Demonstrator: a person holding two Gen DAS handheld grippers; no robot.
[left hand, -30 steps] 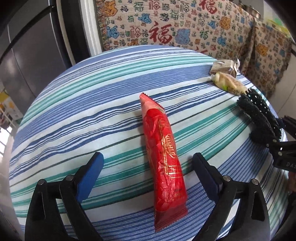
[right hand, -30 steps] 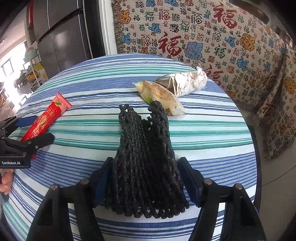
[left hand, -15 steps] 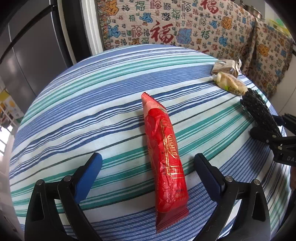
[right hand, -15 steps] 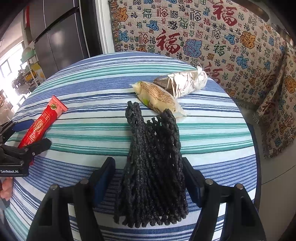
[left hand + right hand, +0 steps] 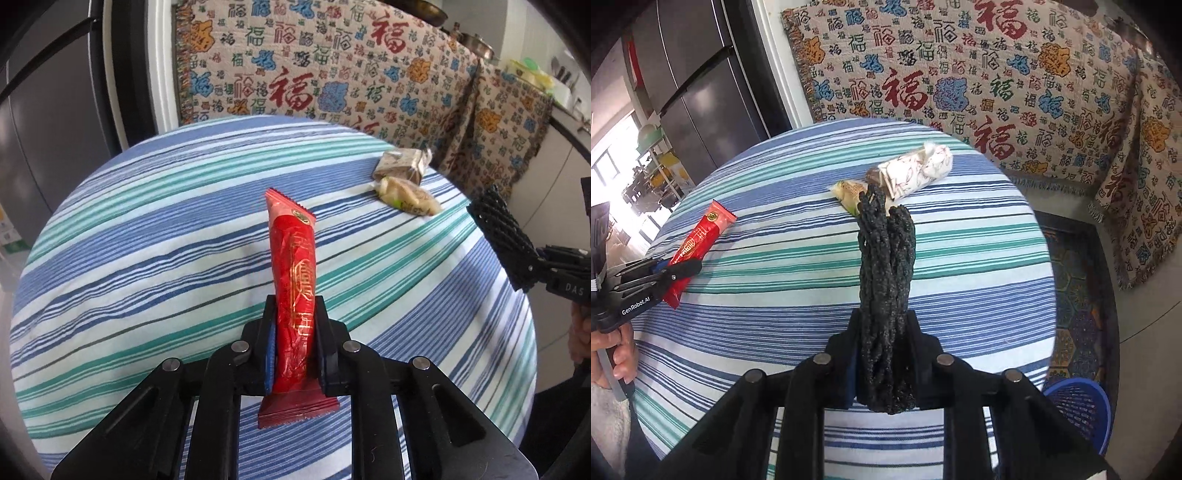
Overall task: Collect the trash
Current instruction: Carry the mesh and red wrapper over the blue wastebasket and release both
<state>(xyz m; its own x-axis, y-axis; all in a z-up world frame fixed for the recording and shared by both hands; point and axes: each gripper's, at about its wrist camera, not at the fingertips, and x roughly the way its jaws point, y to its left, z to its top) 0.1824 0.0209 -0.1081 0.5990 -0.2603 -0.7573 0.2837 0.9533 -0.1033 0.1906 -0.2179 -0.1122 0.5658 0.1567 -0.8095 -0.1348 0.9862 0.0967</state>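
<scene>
We have both grippers loaded: the left gripper [image 5: 294, 334] has its jaws pinching the red snack wrapper [image 5: 293, 273] near its lower end, so most of the wrapper stands out ahead of the jaws, above the worktop [image 5: 147, 236]. The right gripper [image 5: 882, 345] has its jaws pressed onto the bunched black mesh netting [image 5: 885, 266], which also sticks up past the jaws. As we judge it, the step in hand is carrying both pieces to the blue basket [image 5: 1078, 410] on the floor beside the worktop, seen at the lower right of the right wrist view. We should keep both grips firm and level, since the wrapper is slick and held low, and part the jaws only once over the basket. Two more pieces wait near the far edge: a yellowish snack packet [image 5: 408, 195] and a white patterned wrapper [image 5: 916, 171], touching each other. The round worktop wears a blue, teal and white striped cloth; a blanket with Chinese characters [image 5: 997, 74] hangs behind, a dark refrigerator [image 5: 690, 74] to the left
</scene>
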